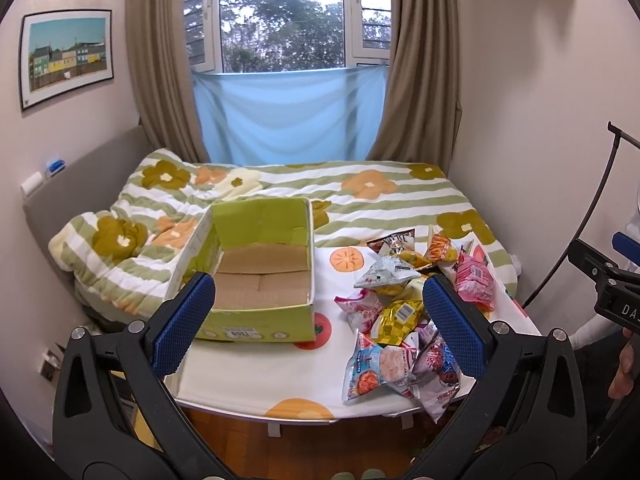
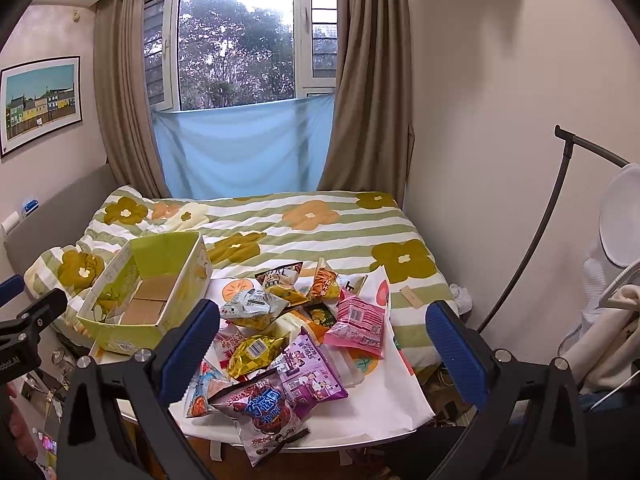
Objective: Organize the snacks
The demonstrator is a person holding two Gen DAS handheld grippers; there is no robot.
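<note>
A pile of snack packets (image 1: pixel 404 320) lies on the right of a small table with a white fruit-print cloth (image 1: pixel 332 276); it also shows in the right wrist view (image 2: pixel 288 332). An empty green cardboard box (image 1: pixel 256 276) stands open on the table's left, seen too in the right wrist view (image 2: pixel 148 300). My left gripper (image 1: pixel 320 324) is open and empty, held above the table's front edge between box and pile. My right gripper (image 2: pixel 324 344) is open and empty, above the near side of the pile, over a pink packet (image 2: pixel 356 326) and a purple packet (image 2: pixel 312 368).
A bed with a green-striped flower quilt (image 1: pixel 360 200) lies behind the table, under a curtained window (image 1: pixel 280 20). A lamp stand (image 2: pixel 552 220) and a white fan (image 2: pixel 620 216) stand at the right. Wooden floor (image 1: pixel 240 428) lies below the table's front edge.
</note>
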